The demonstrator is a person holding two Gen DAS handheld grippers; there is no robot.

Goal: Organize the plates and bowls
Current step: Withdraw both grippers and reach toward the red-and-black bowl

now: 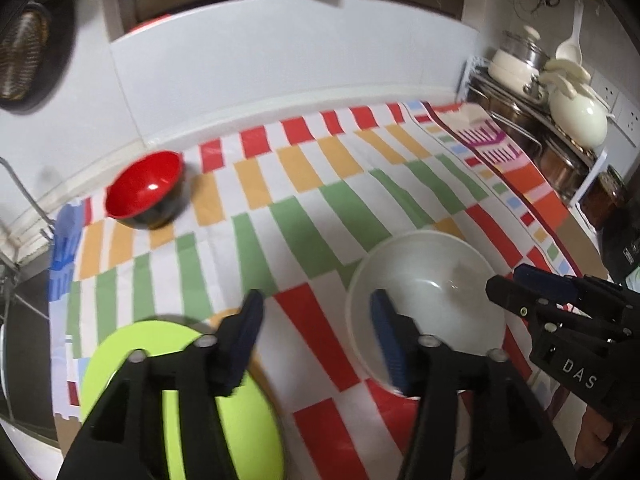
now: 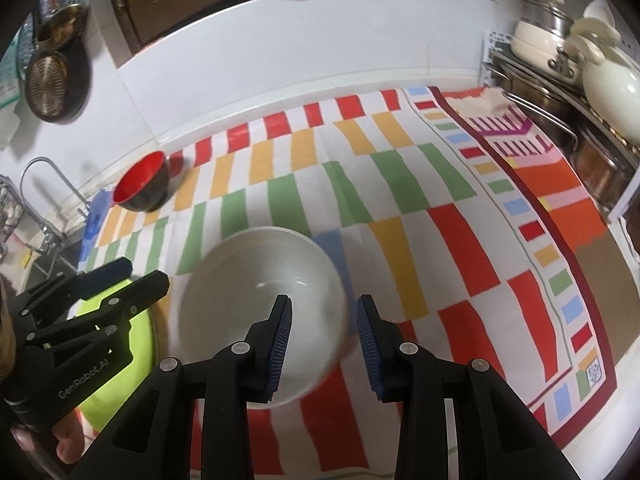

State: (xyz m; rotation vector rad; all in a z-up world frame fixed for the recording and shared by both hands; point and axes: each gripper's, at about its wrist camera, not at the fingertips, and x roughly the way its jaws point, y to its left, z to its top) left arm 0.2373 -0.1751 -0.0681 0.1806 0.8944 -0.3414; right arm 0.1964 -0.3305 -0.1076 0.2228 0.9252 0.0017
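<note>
Your round white ceramic bowl [image 2: 260, 308] sits upright, mouth up, on the worktop's striped multicolour cloth [image 2: 400, 184], at the 6 o'clock part of the right wrist view; being round, it has no long axis to speak of. Your right tool [image 2: 324, 340] is spread wide, and its two blue-padded fingers straddle the bowl's 4 o'clock rim, one over the inside, one over the outside; you cannot tell whether either pad touches it. Your left tool [image 1: 316, 344] is also apart and holds nothing; its right finger overlaps the white bowl's 8 o'clock rim in the left wrist view, its left finger hangs over the round lime-green plate [image 1: 180, 400], which lies flat at 7 o'clock just beside the bowl. The small red-inside, black-outside bowl [image 1: 146, 190] stands upright at 10 o'clock, well apart, near the wall [image 1: 280, 72]. A rack of pots [image 1: 552, 96] stands at 2 o'clock.
</note>
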